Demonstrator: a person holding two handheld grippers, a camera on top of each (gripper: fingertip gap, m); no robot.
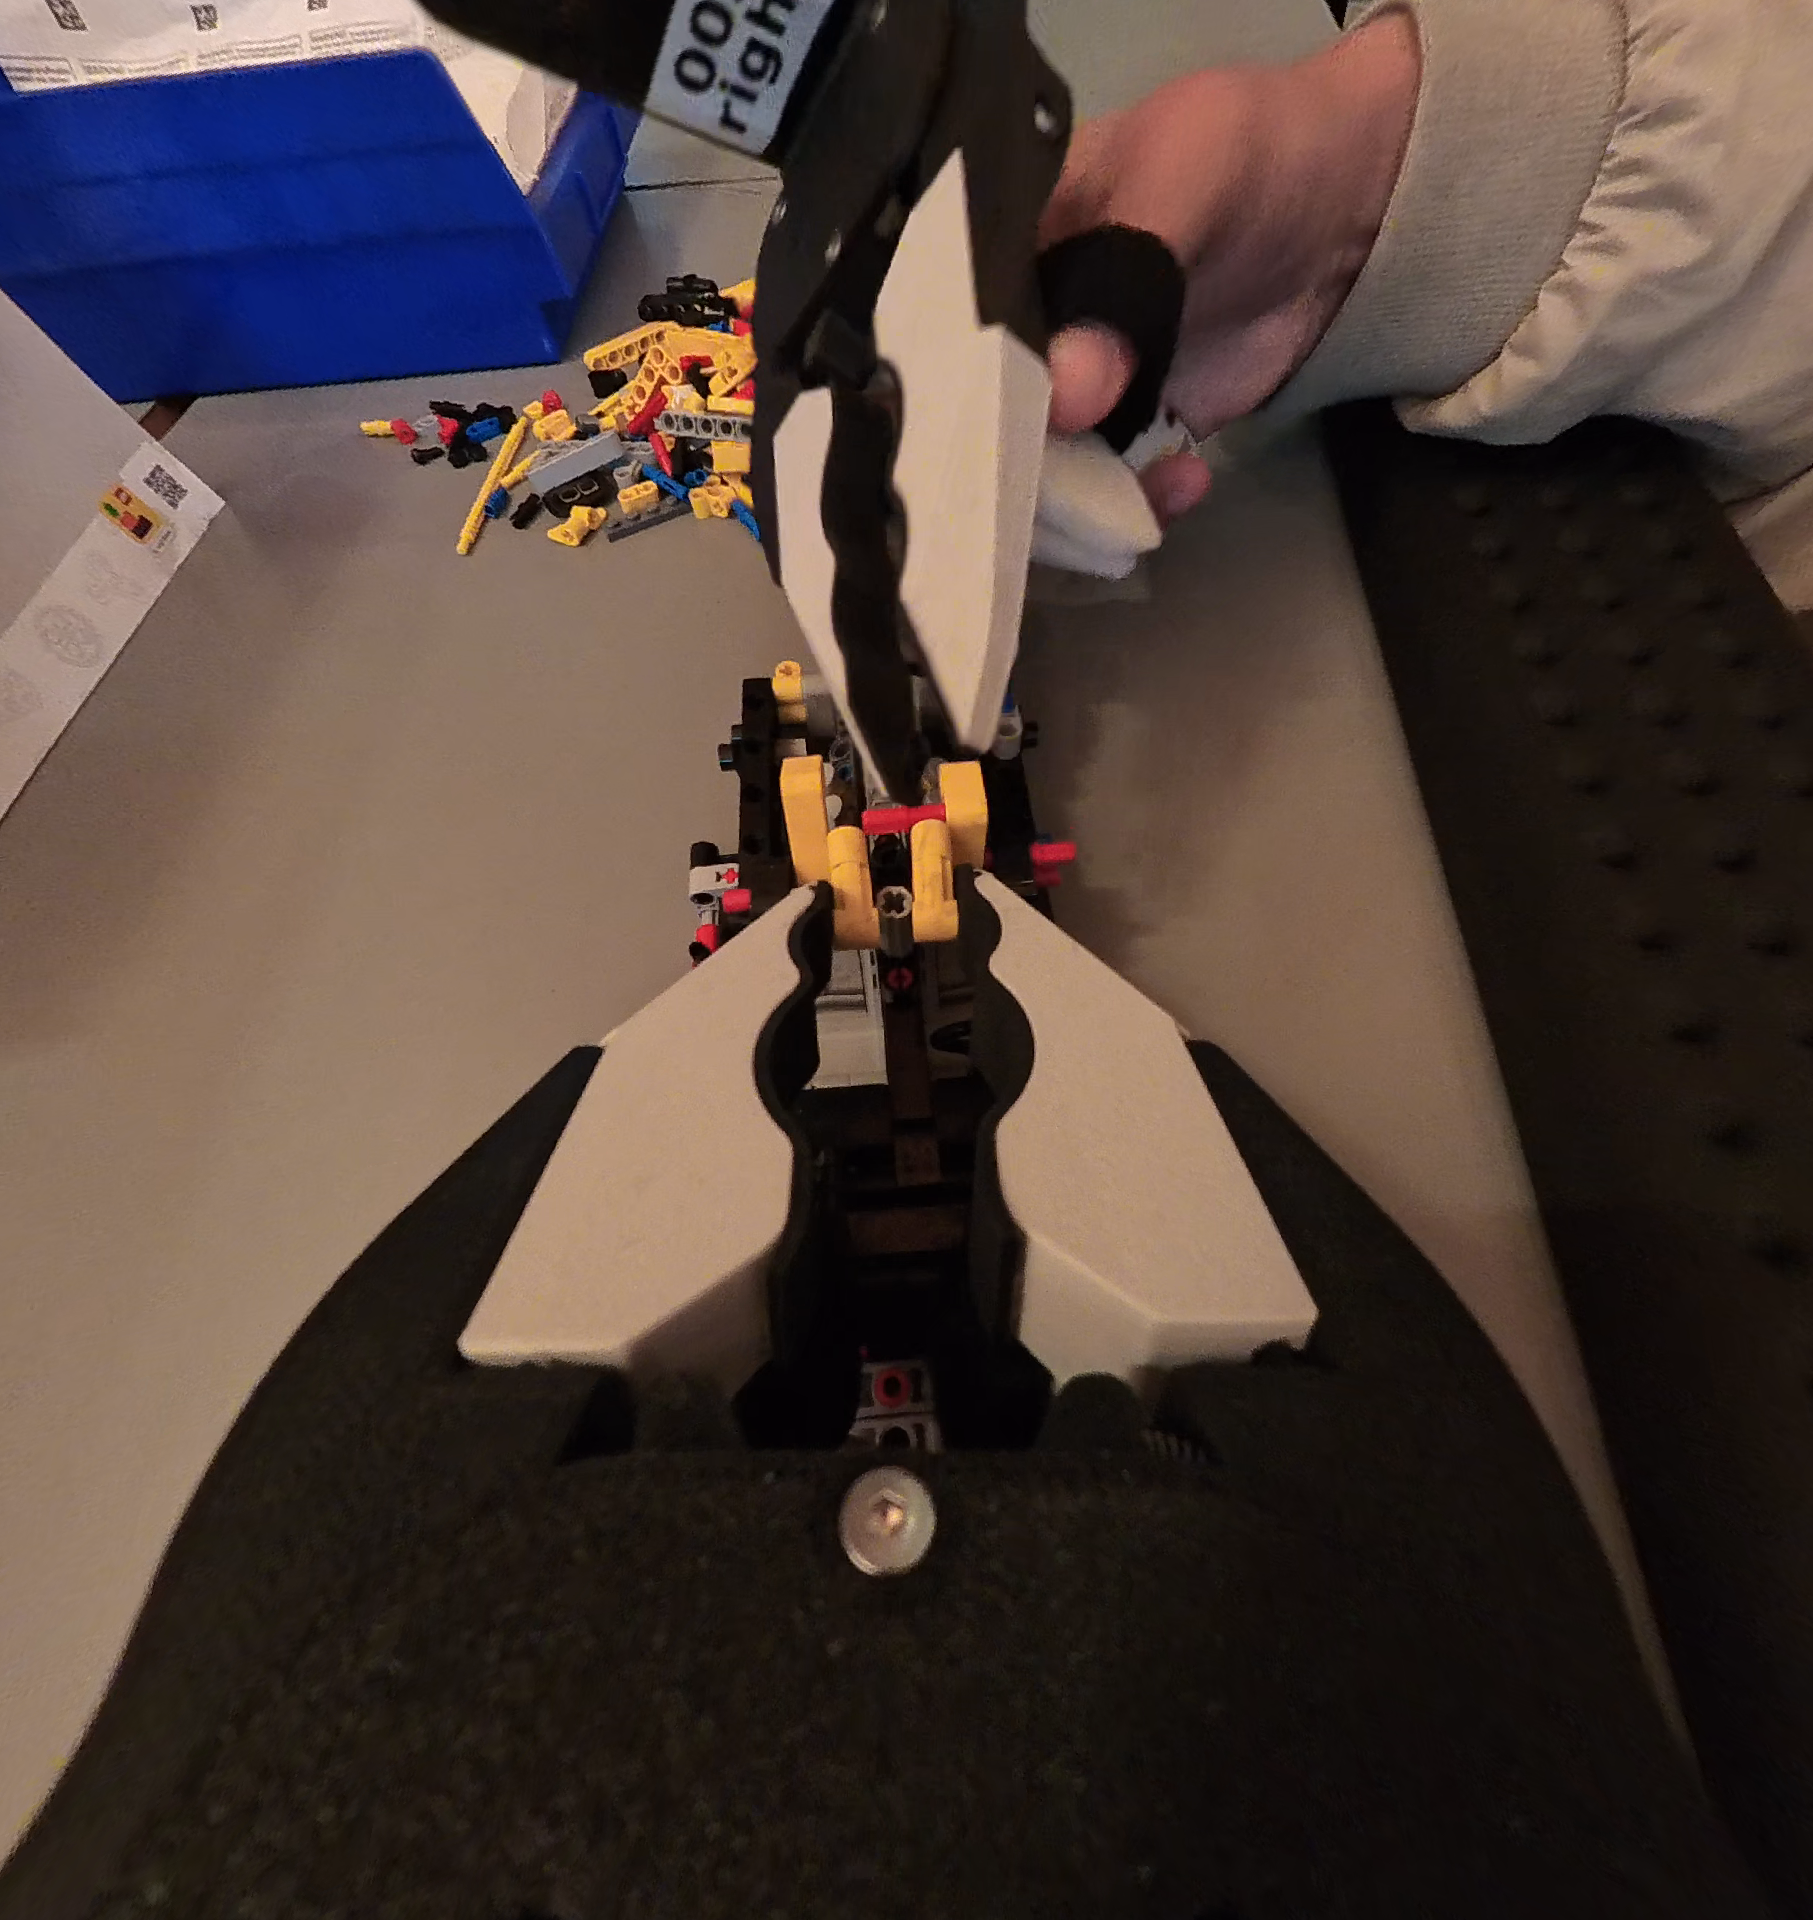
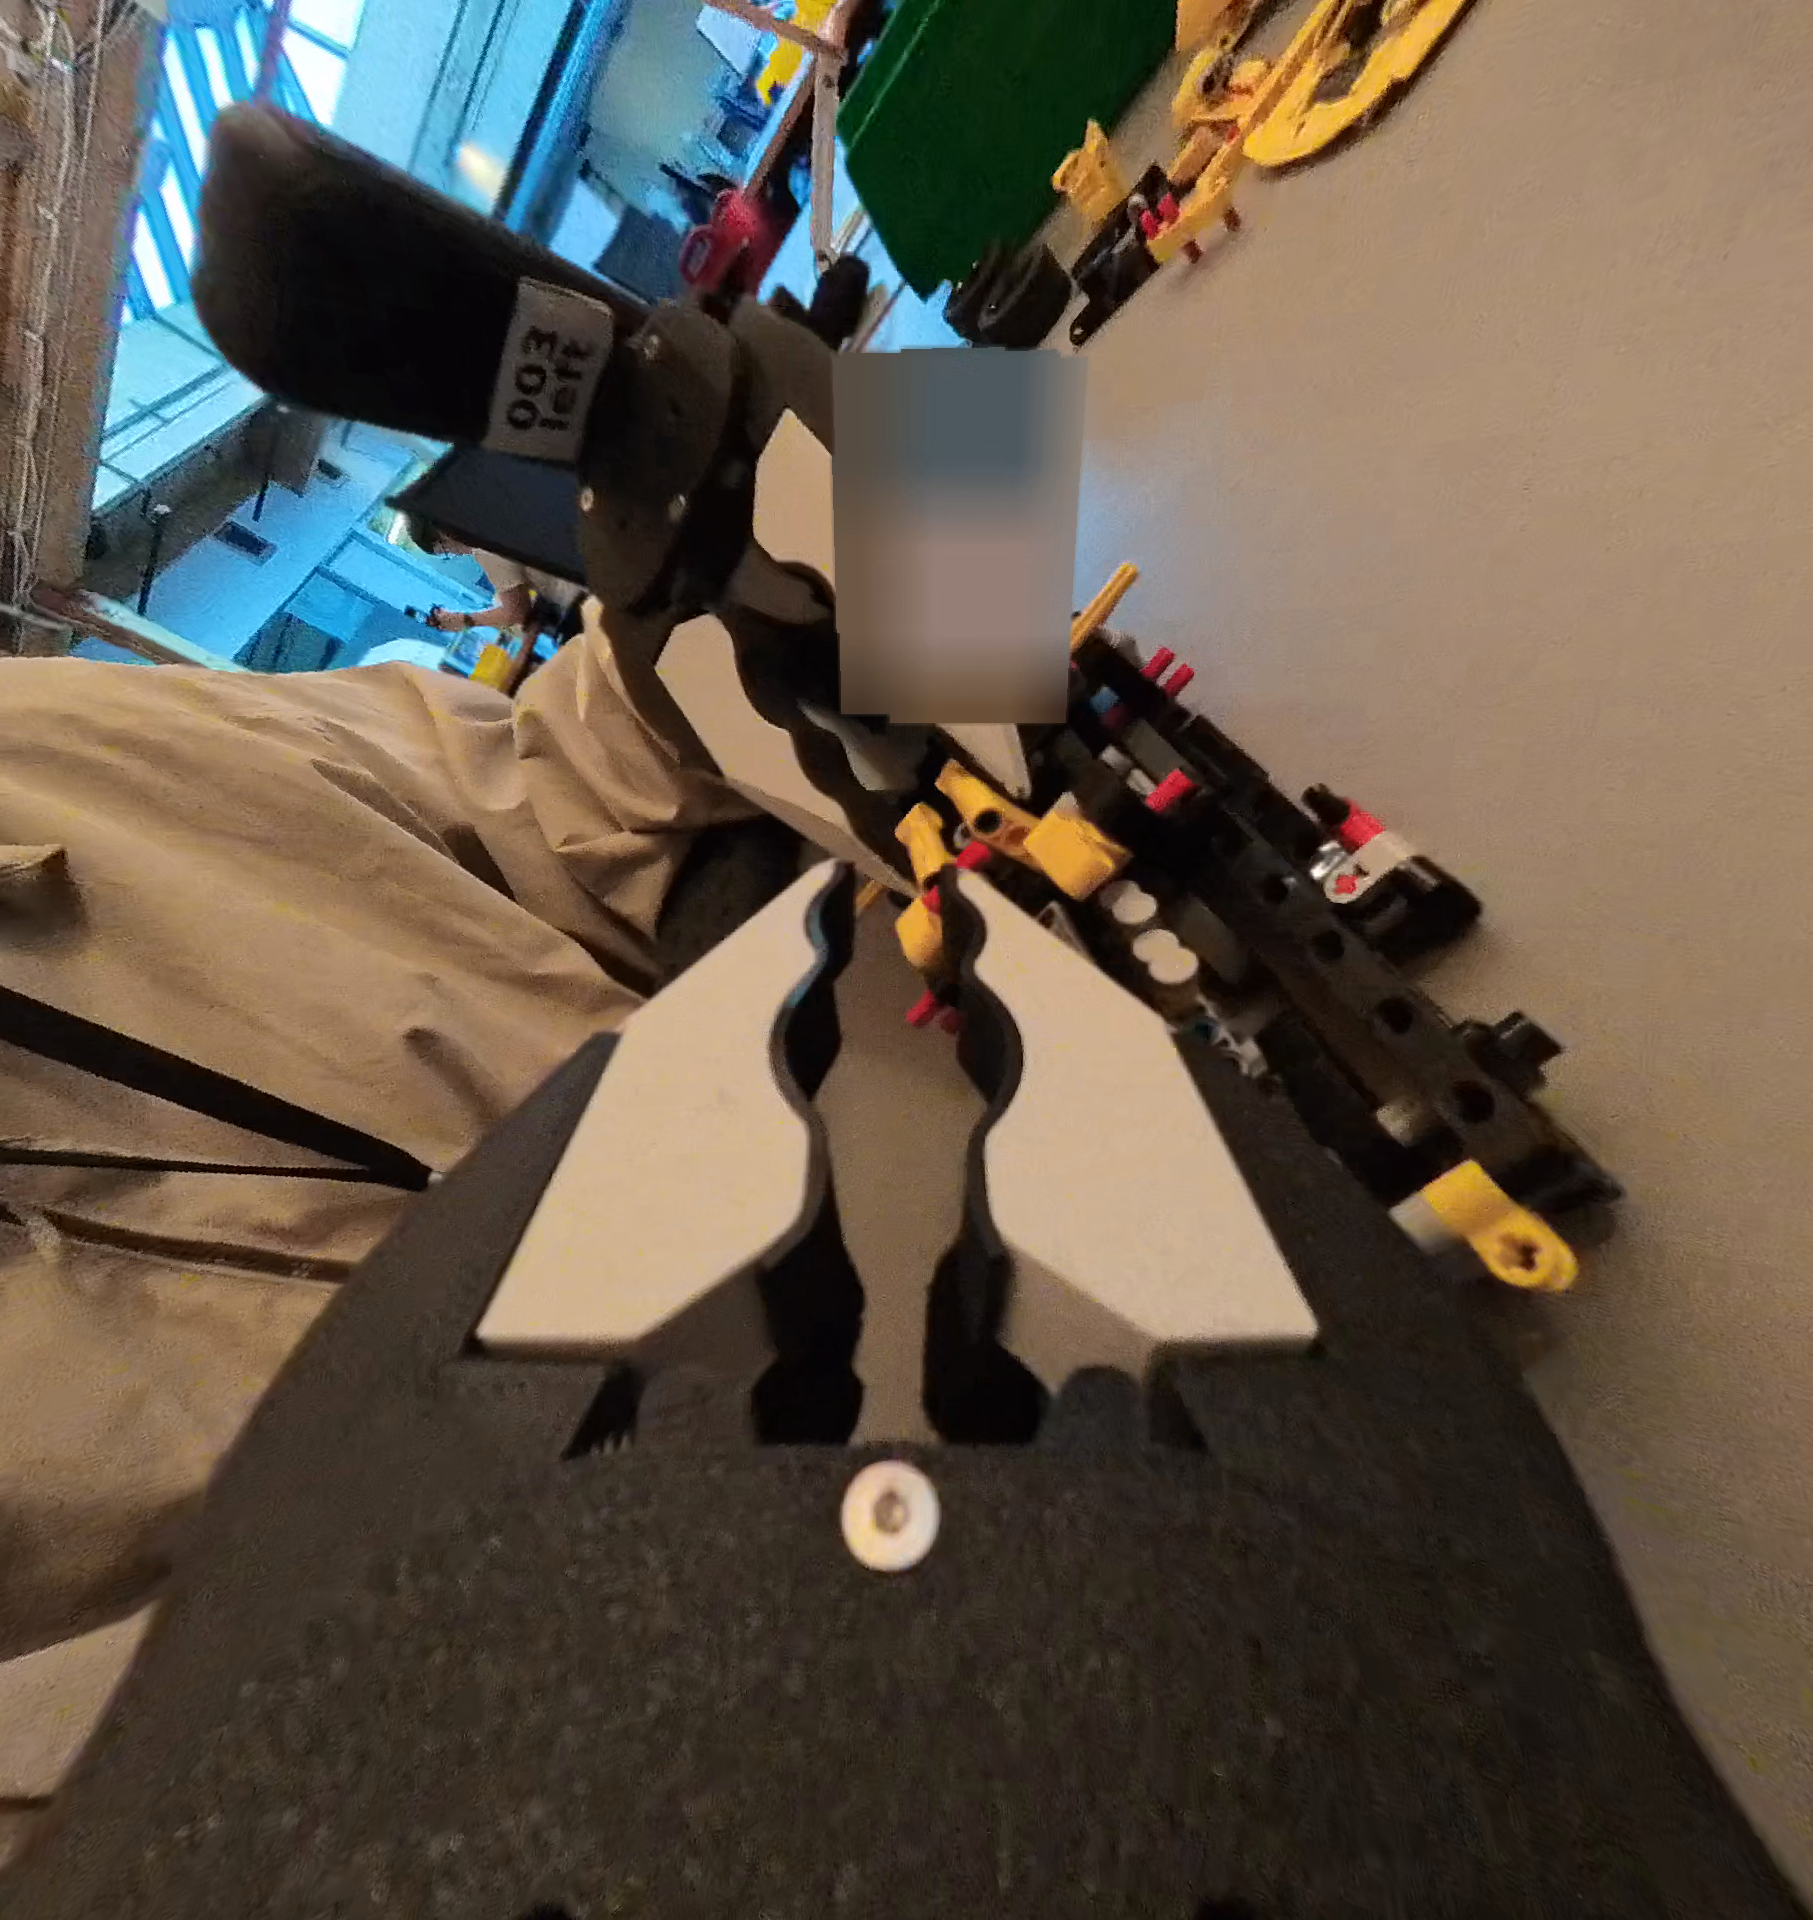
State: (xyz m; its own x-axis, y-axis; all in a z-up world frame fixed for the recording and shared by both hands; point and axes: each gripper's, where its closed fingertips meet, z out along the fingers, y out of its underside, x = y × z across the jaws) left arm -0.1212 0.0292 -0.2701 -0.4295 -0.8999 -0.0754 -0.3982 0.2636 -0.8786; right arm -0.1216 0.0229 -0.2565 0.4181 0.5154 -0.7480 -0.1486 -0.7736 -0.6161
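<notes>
Left wrist view looks close along the worktop (image 1: 362, 935); right wrist view, seemingly rolled sideways, faces back. Both share the brick model (image 1: 881, 862) (image 2: 1245, 935).
</notes>
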